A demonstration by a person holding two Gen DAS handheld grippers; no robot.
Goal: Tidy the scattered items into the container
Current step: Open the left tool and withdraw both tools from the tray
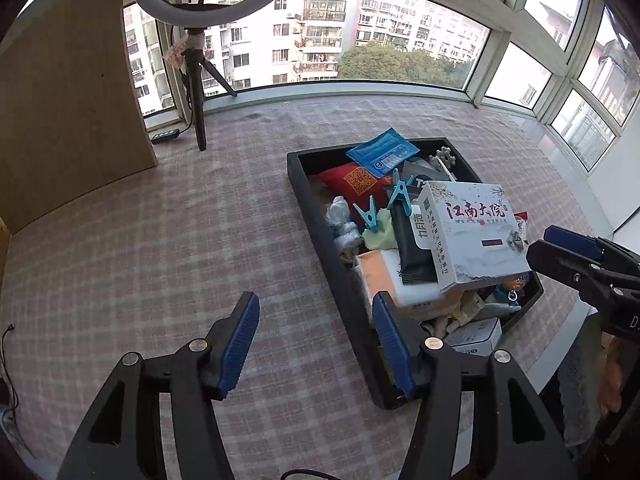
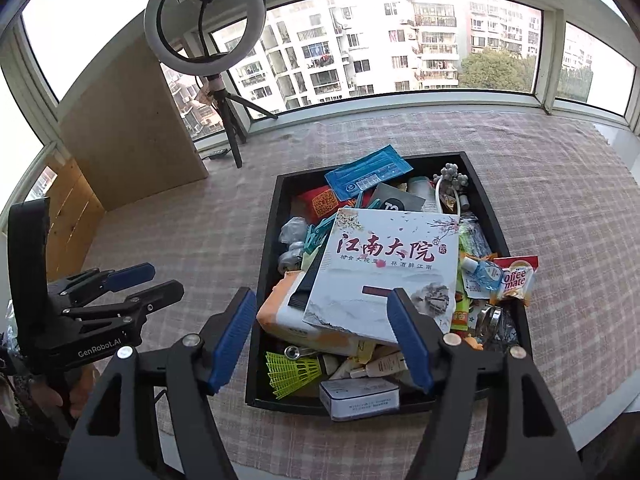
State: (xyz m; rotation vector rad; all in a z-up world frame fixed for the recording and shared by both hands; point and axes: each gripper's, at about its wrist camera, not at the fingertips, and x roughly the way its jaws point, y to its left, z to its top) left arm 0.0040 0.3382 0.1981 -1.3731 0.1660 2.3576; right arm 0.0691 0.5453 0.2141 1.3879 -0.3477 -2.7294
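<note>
A black tray [image 1: 298, 184] [image 2: 266, 248] on the checked cloth is piled full. A white box with red Chinese letters [image 1: 476, 232] [image 2: 384, 272] lies on top. Under and around it are a blue packet [image 2: 366, 174], teal clothes pegs [image 1: 400, 196], a red pouch [image 2: 320, 200], a yellow shuttlecock [image 2: 292, 372], a Coffee-mate sachet [image 2: 516, 280] and a small white box [image 2: 360, 398]. My left gripper [image 1: 316, 344] is open and empty, left of the tray's near corner. My right gripper [image 2: 324, 340] is open and empty, above the tray's near end. Each gripper also shows in the other's view, the right [image 1: 560, 246] and the left [image 2: 152, 280].
A ring light on a tripod [image 2: 206, 20] [image 1: 196, 92] stands at the back left by the window. A brown board [image 1: 68, 120] [image 2: 132, 124] leans at the left. A power strip [image 1: 164, 136] lies near the tripod. The checked cloth [image 1: 180, 240] covers the surface.
</note>
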